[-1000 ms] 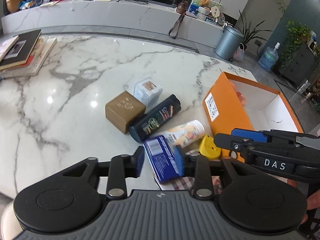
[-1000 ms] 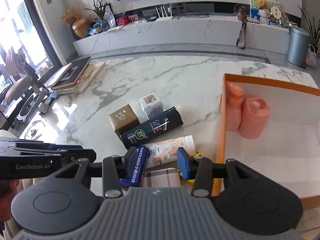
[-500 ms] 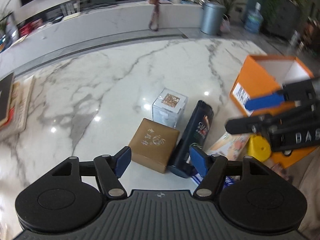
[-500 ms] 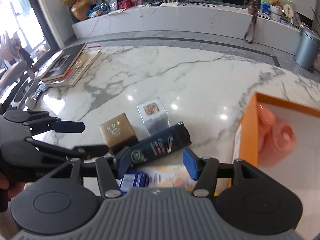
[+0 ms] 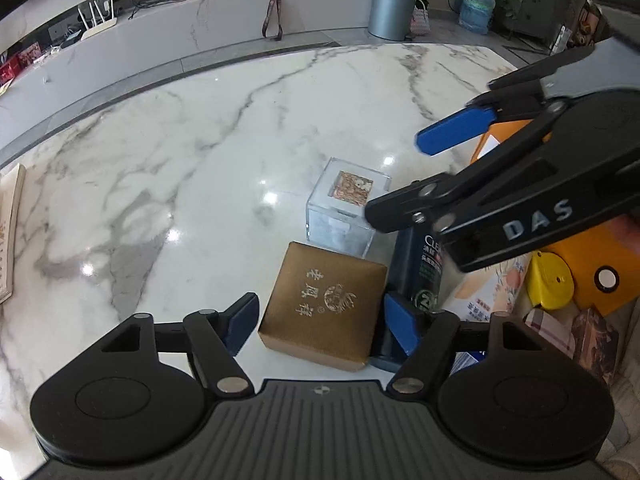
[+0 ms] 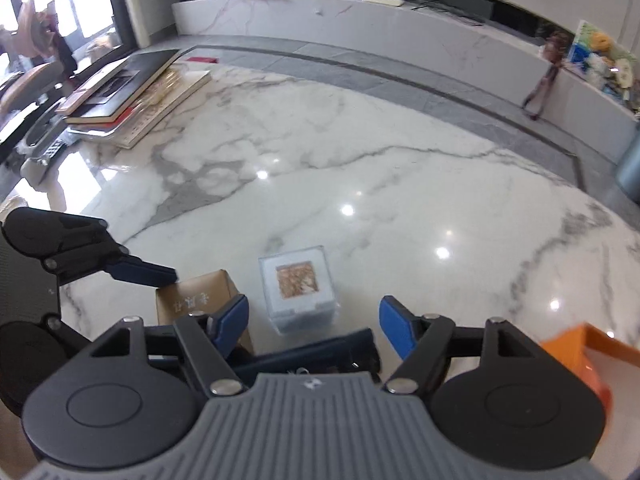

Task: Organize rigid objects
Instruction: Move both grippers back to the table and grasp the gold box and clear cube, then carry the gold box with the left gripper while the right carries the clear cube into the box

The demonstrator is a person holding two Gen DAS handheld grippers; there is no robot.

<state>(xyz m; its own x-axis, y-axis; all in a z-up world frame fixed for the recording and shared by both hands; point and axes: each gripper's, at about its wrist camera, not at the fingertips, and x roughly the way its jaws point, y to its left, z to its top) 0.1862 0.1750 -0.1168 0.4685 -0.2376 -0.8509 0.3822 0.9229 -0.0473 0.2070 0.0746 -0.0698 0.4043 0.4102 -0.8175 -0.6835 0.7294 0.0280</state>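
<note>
The left gripper [image 5: 320, 320], having let go the blue packet, is straddling the square brown gift box [image 5: 326, 306] unclenched; the right gripper [image 6: 314, 322], jaws just widening and empty, is hovering over the dark shampoo bottle [image 6: 320, 354], its far end hidden; the orange cardboard box [image 6: 576, 354] is cut off

Brown box [image 5: 326, 306], clear cube [image 5: 344, 206], dark bottle [image 5: 416, 268]

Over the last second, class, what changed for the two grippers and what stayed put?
The left gripper let go of the blue box, opened, and now straddles the brown box. The right gripper has been opening, empty. The clear cube and dark bottle stayed.
</note>
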